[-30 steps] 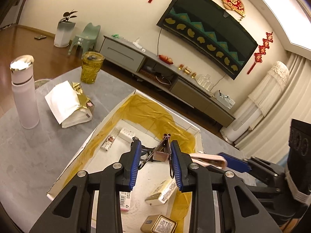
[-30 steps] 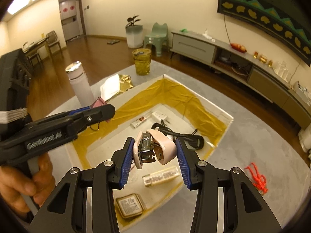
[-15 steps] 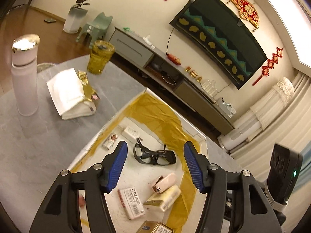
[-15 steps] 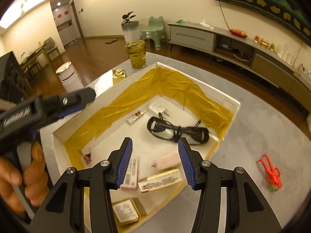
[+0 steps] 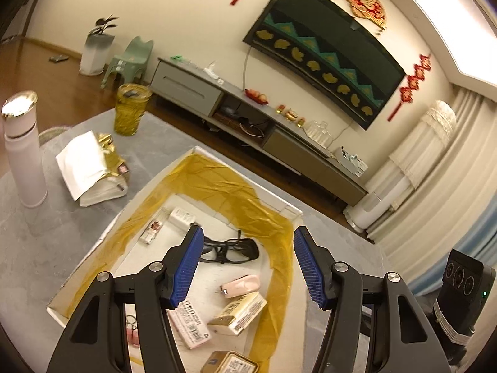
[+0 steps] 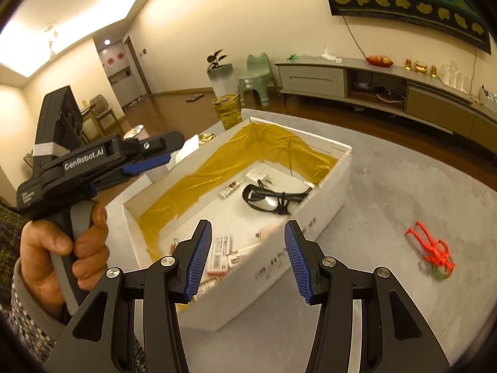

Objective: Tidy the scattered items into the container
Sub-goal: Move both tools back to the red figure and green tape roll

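Note:
A white box (image 5: pixel 248 183) (image 6: pixel 323 217) lined with yellow film sits on the grey table. In it lie black glasses (image 5: pixel 230 248) (image 6: pixel 267 200), a pink stapler (image 5: pixel 240 284), small packets (image 5: pixel 237 312) and a pink binder clip (image 5: pixel 132 334). My left gripper (image 5: pixel 248 269) hangs open and empty above the box. My right gripper (image 6: pixel 247 262) is open and empty over the box's near wall. The left gripper's body (image 6: pixel 102 164), held by a hand (image 6: pixel 62 248), shows in the right wrist view. An orange cord tangle (image 6: pixel 433 250) lies on the table right of the box.
A white flask (image 5: pixel 23 149), a torn white and gold packet (image 5: pixel 90 168) and a yellow glass (image 5: pixel 130 108) (image 6: pixel 228 112) stand on the table left of and behind the box. A long TV cabinet (image 6: pixel 372 84) runs along the far wall.
Both grippers opened: the left let go of the binder clip and the right let go of the pink stapler, which now lie in the box. Both grippers have since drawn back.

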A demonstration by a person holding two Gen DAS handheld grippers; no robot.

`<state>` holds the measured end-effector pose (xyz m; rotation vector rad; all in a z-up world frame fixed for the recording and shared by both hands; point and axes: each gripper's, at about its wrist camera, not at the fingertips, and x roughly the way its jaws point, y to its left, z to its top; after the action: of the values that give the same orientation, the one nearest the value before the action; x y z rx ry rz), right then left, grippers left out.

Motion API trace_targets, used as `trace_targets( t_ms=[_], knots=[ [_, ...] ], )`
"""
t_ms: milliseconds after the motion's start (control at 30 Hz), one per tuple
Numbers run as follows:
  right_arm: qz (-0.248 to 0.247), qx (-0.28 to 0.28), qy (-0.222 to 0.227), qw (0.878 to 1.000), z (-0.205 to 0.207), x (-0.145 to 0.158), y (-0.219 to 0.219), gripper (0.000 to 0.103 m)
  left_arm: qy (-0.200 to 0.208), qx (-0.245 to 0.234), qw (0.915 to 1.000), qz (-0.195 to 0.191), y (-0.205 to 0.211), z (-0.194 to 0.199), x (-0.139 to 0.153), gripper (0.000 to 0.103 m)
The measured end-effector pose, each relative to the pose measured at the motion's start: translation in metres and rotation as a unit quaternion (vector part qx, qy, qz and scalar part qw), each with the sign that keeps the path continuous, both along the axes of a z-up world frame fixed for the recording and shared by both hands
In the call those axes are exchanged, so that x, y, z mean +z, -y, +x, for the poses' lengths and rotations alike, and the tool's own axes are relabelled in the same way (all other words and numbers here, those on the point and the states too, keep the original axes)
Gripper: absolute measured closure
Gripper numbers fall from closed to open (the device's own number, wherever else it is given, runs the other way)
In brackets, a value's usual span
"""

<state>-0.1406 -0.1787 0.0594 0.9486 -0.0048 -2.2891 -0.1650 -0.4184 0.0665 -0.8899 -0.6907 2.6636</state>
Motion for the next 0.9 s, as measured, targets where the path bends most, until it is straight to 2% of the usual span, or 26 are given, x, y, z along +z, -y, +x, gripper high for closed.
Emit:
trace_targets(
  t_ms=[233,500,667,733,900],
  knots=[
    [-0.024,-0.013,0.012,1.0,0.014,-0.009,-0.049,0.051,-0.032,-0.047,0.9978,-0.034,-0.041,0.01,0.014,0.042],
    [-0.04,-0.041,0.032,0.998,0.018,-0.026,-0.101,0.051,-0.054,-0.115,0.9896,-0.067,-0.104,0.018,0.022,0.042],
    [-0.047,-0.086,0.049,0.994,0.013,-0.042,-0.142,0.054,-0.041,-0.148,0.985,-0.078,-0.145,0.014,0.014,0.042],
    [-0.043,-0.116,0.061,0.99,0.008,-0.049,-0.163,0.058,-0.032,-0.162,0.9831,-0.079,-0.161,0.011,0.009,0.042],
    [-0.038,-0.175,0.084,0.98,0.0,-0.069,-0.215,0.058,-0.016,-0.195,0.9764,-0.092,-0.201,0.005,-0.002,0.042]
  ],
)
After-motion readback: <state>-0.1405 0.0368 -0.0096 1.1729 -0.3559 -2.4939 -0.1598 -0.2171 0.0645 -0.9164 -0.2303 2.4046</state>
